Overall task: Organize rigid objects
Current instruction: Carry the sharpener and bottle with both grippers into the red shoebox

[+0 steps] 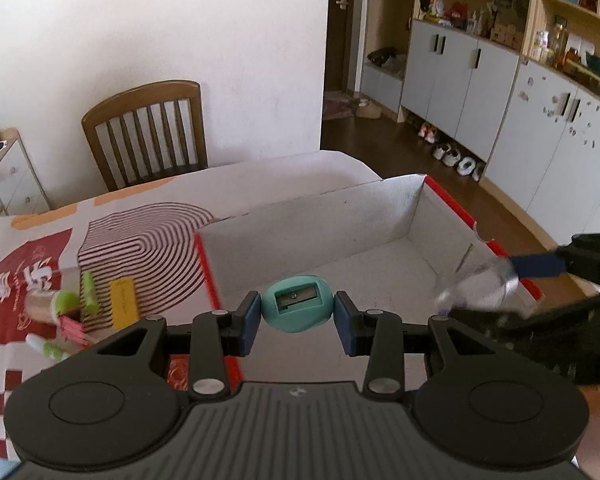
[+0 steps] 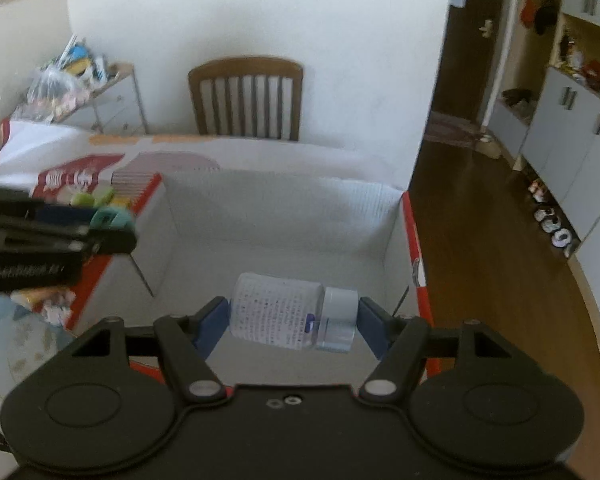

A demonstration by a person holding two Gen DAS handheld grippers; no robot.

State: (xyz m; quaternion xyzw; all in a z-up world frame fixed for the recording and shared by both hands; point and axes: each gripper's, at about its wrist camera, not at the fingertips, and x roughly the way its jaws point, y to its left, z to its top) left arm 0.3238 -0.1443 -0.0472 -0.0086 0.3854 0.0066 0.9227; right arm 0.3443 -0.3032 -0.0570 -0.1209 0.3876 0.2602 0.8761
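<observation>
Looking along the left wrist camera, we see our left gripper [image 1: 298, 314] with its blue pads [image 1: 249, 322] drawn in partway and pinching a teal egg-shaped pencil sharpener [image 1: 298, 309] by its two ends, the metal blade slot facing the camera. The sharpener hangs above the near edge of an open cardboard box [image 1: 414, 208] with white inner walls and a red outer rim, which sits on a patterned tablecloth [image 1: 148, 236]. To the left of the box, on the cloth, lie a few small items: a green tube [image 1: 90, 294], a yellow card [image 1: 123, 306] and some pink pieces [image 1: 73, 328], blurred and hard to name more exactly. At the right edge the right gripper [image 1: 500, 276] shows in blur, holding something clear over the box's right wall. Turning to the right wrist camera, we see our right gripper [image 2: 294, 322] with its jaws set fairly wide and clamped lengthwise on a small clear bottle [image 2: 278, 310], one pad against its base, the other against its pale cap [image 2: 340, 318]; fine print covers its label. The bottle lies sideways above the box's bare white floor [image 2: 276, 236]. At left the left gripper [image 2: 112, 218] appears near the box's left wall, the teal sharpener just visible between its pads. A wooden chair [image 2: 246, 96] stands beyond the table against the white wall.
</observation>
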